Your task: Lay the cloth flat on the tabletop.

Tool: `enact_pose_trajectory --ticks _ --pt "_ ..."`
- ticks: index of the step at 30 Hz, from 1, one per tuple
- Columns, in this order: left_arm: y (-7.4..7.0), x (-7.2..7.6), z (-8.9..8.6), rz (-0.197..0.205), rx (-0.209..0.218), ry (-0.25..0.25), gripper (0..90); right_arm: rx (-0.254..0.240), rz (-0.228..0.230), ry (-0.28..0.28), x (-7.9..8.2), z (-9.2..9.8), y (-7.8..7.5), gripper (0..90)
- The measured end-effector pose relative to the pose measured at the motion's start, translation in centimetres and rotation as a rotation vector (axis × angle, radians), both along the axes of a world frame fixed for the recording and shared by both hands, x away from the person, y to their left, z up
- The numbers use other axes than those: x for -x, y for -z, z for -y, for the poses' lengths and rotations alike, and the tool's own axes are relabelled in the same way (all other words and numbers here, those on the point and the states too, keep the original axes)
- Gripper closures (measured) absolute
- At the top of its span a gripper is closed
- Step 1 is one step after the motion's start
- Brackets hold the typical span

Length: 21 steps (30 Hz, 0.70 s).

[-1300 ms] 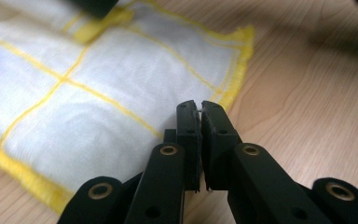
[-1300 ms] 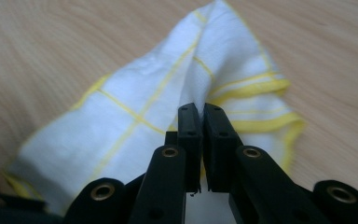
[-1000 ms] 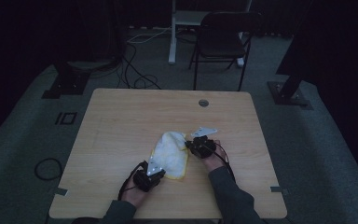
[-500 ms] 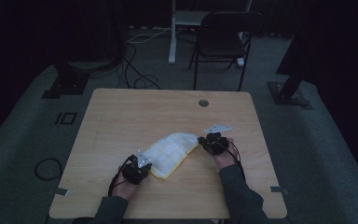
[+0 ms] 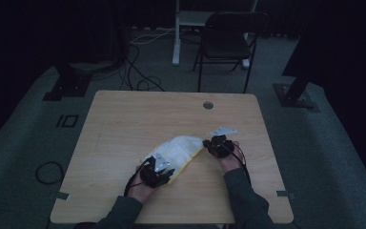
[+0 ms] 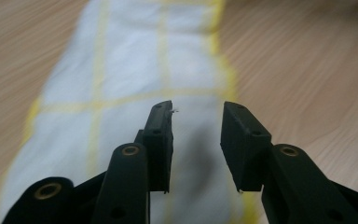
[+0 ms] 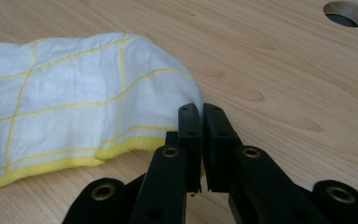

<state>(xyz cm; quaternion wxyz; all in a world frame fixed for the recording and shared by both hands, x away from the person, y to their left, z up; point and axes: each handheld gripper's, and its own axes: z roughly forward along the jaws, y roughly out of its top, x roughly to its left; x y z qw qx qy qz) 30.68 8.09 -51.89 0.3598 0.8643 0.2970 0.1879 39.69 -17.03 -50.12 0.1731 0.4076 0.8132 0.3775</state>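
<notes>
release complete: left claw (image 6: 196,140) has just spread, white yellow-checked cloth (image 5: 178,150) lying flat under it on the wooden worktop (image 5: 124,124). right claw (image 7: 201,140) pinches the cloth's far corner; fold laid.

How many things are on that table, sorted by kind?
Cloth, white with yellow lines: 1
Hand-held grippers: 2, the left hand-held gripper open over the cloth, the right hand-held gripper pinching its edge
Total: 3
</notes>
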Motion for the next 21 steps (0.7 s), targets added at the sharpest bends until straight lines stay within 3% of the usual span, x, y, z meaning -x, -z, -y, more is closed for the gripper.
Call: enact_pose_trajectory --ticks 4,6,13,16,18,21 --pt "0.1 -0.4 2.1 0.058 -0.049 0.040 60.0 -0.002 -0.002 -0.002 0.0 0.0 0.0 87.3" --pt "0.3 -0.7 2.8 0.078 -0.067 0.033 58.3 -0.005 -0.001 -0.002 0.1 0.0 0.0 87.2" --pt "1.0 -1.2 3.9 0.088 -0.138 0.023 55.9 -0.008 -0.002 -0.001 0.1 0.0 0.0 87.1" --pt "1.0 -1.4 4.0 0.078 -0.150 0.014 64.0 -0.007 -0.004 0.000 0.1 -0.1 0.2 86.5" --pt "0.7 -1.6 3.9 0.067 -0.139 0.011 75.1 -0.014 -0.007 0.007 0.1 0.0 0.3 84.1" --pt "-0.1 -1.8 3.5 0.071 -0.119 0.009 83.6 -0.028 -0.014 0.011 0.1 0.2 0.3 80.5"
